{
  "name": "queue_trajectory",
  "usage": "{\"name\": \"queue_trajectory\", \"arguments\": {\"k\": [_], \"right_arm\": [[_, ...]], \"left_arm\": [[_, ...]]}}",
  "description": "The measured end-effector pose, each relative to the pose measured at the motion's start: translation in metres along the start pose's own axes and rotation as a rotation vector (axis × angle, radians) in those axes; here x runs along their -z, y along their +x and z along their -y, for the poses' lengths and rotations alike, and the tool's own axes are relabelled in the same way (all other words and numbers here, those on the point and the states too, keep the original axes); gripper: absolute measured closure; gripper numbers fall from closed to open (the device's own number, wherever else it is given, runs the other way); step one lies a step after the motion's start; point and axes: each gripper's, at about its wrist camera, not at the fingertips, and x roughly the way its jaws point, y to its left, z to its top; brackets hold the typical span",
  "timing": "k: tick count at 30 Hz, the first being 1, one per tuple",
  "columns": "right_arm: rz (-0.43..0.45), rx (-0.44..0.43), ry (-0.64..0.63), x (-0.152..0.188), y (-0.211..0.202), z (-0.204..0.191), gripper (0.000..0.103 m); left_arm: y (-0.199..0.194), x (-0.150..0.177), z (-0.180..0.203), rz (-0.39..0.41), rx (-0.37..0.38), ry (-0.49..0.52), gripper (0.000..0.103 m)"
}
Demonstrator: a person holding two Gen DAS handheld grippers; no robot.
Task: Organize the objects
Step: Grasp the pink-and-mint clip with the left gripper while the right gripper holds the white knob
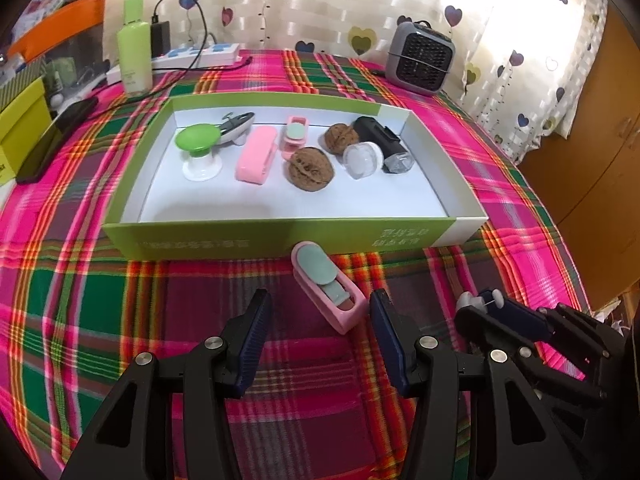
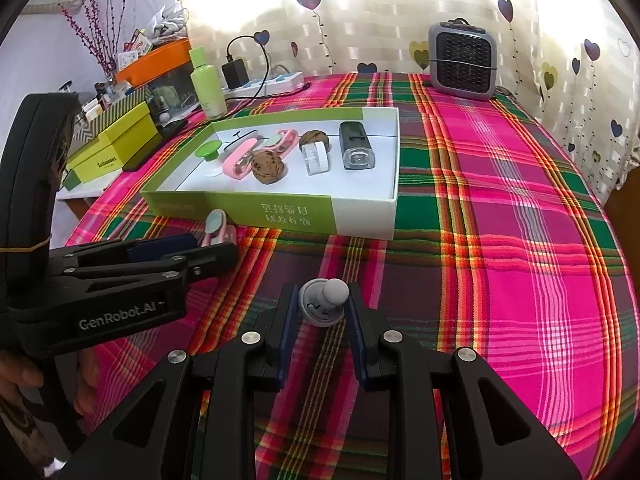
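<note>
Flanking pink clip [image 1: 329,286], green box [image 1: 280,236] beyond

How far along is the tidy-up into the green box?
Mostly done: the green box already holds about seven items, including two walnuts and a green-topped stand. In hand: the right gripper is shut on a small grey knob. Left: a pink clip lies on the cloth before the box, between the fingers of the open left gripper.
</note>
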Motion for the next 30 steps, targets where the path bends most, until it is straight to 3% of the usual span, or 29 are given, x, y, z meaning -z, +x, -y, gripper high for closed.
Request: {"name": "queue_trajectory", "arguments": {"k": [20,30], "right_arm": [[-0.016,0.003,-0.022,0.000,0.004,-0.004,0.078],[-0.023,0.010,-0.027,-0.004,0.008,-0.005,0.078]], "left_arm": [[-0.009,0.005,-0.029,0.004,-0.079,-0.006,0.053],[0.000,-0.001,-0.020,0.024,-0.099,0.035,0.053]]}}
